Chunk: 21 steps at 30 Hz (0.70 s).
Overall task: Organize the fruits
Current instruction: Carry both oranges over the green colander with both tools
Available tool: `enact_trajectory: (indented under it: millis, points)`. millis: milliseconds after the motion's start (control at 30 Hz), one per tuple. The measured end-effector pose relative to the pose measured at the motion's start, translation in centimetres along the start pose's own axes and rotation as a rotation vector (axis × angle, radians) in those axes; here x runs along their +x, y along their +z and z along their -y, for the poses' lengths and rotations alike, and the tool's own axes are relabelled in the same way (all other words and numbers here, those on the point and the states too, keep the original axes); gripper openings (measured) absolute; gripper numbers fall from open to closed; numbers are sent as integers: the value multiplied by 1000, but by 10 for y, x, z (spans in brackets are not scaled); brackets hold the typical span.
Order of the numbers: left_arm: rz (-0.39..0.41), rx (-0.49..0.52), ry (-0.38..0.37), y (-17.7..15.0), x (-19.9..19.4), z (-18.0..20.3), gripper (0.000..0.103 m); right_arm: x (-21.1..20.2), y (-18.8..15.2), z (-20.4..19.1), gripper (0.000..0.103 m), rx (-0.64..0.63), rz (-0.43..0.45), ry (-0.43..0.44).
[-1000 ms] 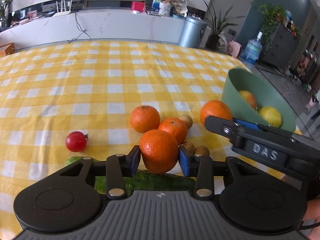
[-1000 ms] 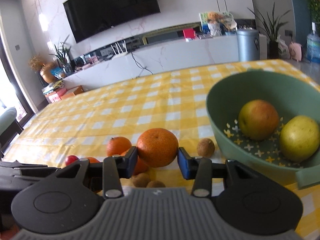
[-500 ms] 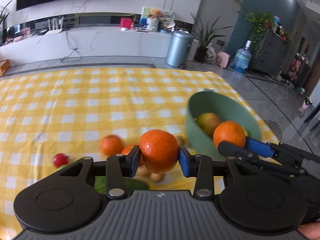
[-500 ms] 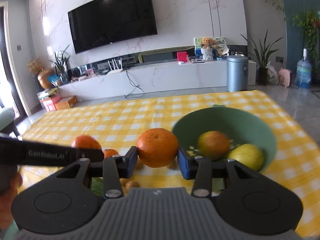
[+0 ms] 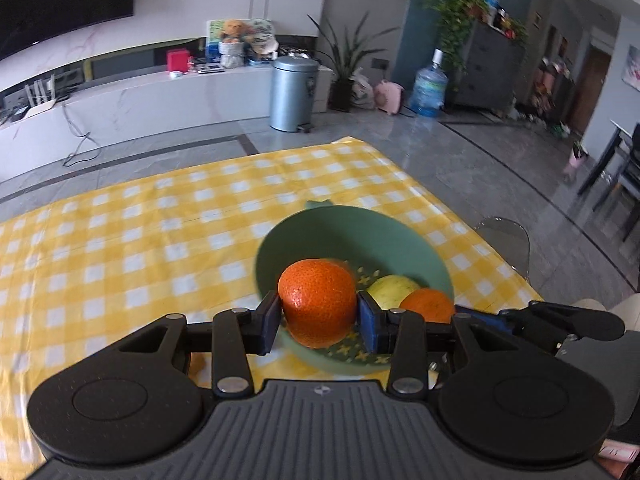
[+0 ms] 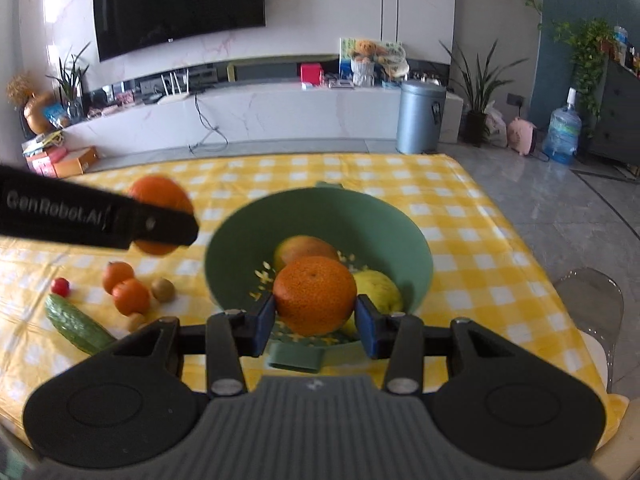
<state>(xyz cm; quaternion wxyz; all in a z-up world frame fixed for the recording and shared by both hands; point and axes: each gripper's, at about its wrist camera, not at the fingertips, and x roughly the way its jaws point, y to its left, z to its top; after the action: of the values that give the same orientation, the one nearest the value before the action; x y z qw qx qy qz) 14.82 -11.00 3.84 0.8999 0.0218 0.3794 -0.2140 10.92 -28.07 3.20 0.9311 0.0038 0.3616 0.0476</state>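
Left wrist view, left gripper clamped on orange, now over bowl; right gripper gripping second orange, lower into bowl.

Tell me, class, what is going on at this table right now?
A person is sorting fruit with two hand-held grippers. The left gripper and the right gripper each clamp an orange, both poised over the green bowl, which already holds a reddish fruit and a yellow fruit. Two small oranges, brown kiwis, a cherry tomato and a cucumber lie on the checked tablecloth.
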Motion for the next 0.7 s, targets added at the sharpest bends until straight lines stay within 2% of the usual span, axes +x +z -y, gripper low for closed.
enact_trajectory:
  millis: [100, 400, 567, 700]
  points:
    - [-37, 14, -1, 8, 16, 6, 46, 8, 2, 7, 41, -20, -33, 4]
    - [-151, 89, -14, 10, 55, 18, 46, 35, 13, 15, 41, -80, -146, 97]
    - [-206, 105, -16, 5, 70, 18, 46, 45, 20, 17, 41, -94, -196, 132]
    - [-250, 81, -21, 4, 79, 13, 46, 53, 26, 16, 41, -117, -244, 156]
